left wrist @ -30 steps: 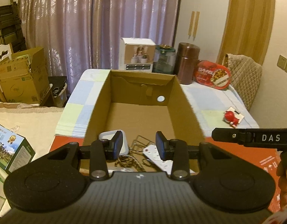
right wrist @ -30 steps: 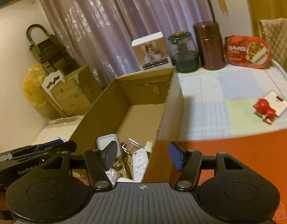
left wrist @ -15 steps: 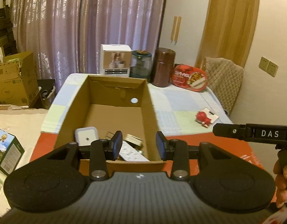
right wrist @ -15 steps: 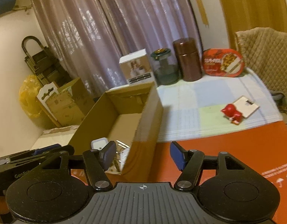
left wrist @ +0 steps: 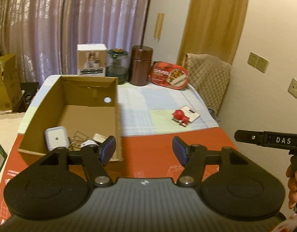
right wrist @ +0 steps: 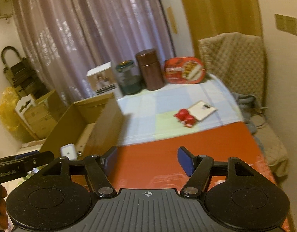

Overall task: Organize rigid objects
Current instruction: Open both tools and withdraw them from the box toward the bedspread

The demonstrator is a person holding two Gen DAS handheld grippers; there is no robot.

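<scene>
An open cardboard box (left wrist: pixel 117 116) (right wrist: pixel 102 127) stands at the left of the table; in its near end lie a white square device (left wrist: pixel 56 139) (right wrist: pixel 68 151), a wire clip and a white strip. A small red figurine (left wrist: pixel 180 116) (right wrist: pixel 186 118) on a white card lies on the checked cloth to the right. My left gripper (left wrist: pixel 144 150) hangs over the red mat right of the box, its jaws opening with nothing between them. My right gripper (right wrist: pixel 147 161) is over the red mat too, jaws opening and empty, with the figurine far ahead.
Along the table's back stand a white carton (left wrist: pixel 92 61), a green-lidded glass jar (left wrist: pixel 117 66), a brown canister (left wrist: pixel 141 67) and a red oval tin (left wrist: pixel 169 75). A quilted chair (left wrist: pixel 208 77) is at the back right. Cardboard boxes (right wrist: pixel 42 114) sit on the floor at left.
Both grippers pulled back from the box and swung right, over the red mat. The left jaws, close together before, now stand wide; the right jaws spread a little more.
</scene>
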